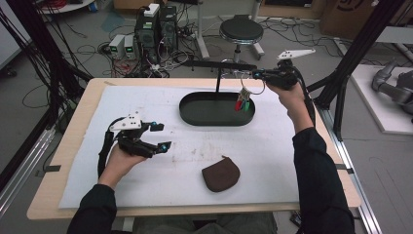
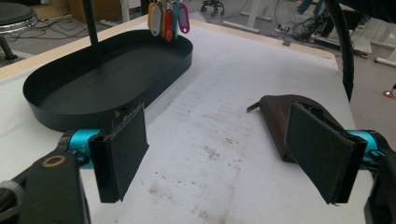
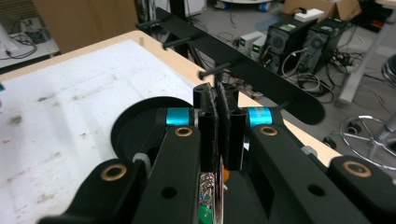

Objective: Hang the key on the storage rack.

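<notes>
Two claws: left claw (image 1: 160, 136), right claw (image 1: 256, 74).

One tabletop (image 1: 87, 105), with one white mat (image 1: 146, 105) over it.

One black oval tray (image 1: 216, 118); one upright post (image 1: 218, 80) rising from it, bearing one flat black bar (image 3: 261, 77). At least five pegs (image 3: 215, 69) stick out from the bar in the right gripper view.

One bunch of keys (image 1: 244, 101) with coloured tags (image 2: 167, 18): four tags counted in the left gripper view — yellow, red, blue-green, pink. Key count cannot be told.

One brown pouch (image 1: 221, 174).

On the floor beyond: one round stool (image 1: 241, 30), two dark computer towers (image 1: 158, 27), two small pale boxes (image 1: 122, 46).
</notes>
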A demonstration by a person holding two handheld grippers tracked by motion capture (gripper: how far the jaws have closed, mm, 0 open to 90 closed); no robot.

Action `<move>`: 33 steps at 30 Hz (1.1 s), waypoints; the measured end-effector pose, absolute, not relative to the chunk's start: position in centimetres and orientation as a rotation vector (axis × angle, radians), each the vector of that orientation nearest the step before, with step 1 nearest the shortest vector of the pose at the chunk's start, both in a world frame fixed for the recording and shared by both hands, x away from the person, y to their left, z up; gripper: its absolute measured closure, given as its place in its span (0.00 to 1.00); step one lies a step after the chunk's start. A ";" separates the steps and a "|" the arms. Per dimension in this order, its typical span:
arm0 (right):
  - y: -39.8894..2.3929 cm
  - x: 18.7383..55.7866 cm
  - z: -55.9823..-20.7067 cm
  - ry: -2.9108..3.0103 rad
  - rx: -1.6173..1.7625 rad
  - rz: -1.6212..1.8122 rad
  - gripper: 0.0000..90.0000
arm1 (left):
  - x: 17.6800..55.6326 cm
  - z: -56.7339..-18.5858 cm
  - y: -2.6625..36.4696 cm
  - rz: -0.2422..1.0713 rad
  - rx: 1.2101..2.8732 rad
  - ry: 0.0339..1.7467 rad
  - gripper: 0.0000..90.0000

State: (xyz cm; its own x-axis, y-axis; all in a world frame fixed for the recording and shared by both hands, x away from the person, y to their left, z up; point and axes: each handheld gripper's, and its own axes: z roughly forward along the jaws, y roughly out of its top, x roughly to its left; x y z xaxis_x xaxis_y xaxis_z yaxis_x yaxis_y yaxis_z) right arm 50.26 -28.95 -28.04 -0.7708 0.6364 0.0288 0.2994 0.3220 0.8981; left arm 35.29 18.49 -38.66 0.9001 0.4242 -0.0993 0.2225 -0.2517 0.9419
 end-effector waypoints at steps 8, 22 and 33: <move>-29.2 50.9 -28.5 2.248 0.876 1.423 0.98 | 35.2 -38.7 18.2 0.201 1.853 0.478 0.24; -29.4 51.7 -29.2 2.228 0.918 1.409 0.98 | 35.2 -38.9 18.2 0.197 1.855 0.478 0.24; -29.7 52.2 -29.6 2.219 0.937 1.392 0.98 | 35.1 -38.9 18.2 0.197 1.855 0.479 0.24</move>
State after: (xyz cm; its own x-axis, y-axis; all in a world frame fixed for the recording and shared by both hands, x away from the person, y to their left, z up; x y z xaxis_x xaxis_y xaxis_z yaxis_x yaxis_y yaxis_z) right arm 52.21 -29.66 -29.61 -0.7164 0.6962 0.0450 0.3436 0.2959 0.8913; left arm 35.12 18.25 -38.91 0.9026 0.4185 -0.1006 0.2272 -0.2647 0.9372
